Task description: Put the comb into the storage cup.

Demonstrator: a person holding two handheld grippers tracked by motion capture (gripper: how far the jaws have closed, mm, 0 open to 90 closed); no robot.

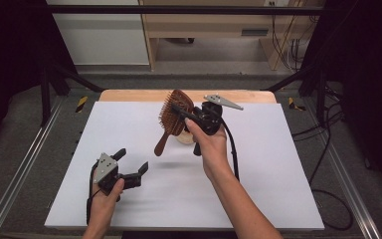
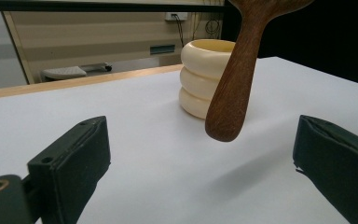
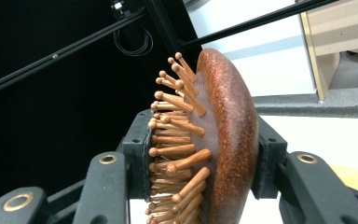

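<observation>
A wooden hairbrush point(image 1: 171, 119) with peg bristles hangs above the white table, head up and handle point(image 2: 233, 79) pointing down-left. My right gripper point(image 1: 186, 115) is shut on its head point(image 3: 223, 144), one jaw against the bristles, the other against the smooth back. A cream ribbed cup point(image 2: 205, 79) stands on the table just behind the handle, partly hidden by the brush and hand in the high view point(image 1: 185, 138). My left gripper point(image 1: 132, 162) rests low at the front left, open, jaws wide apart with nothing between them, facing the cup and handle.
The white sheet point(image 1: 258, 164) covers the table, with a wooden strip point(image 1: 129, 94) along the far edge. Black frame bars and cables stand at both sides, and a wooden shelf unit point(image 1: 214, 30) is behind the table.
</observation>
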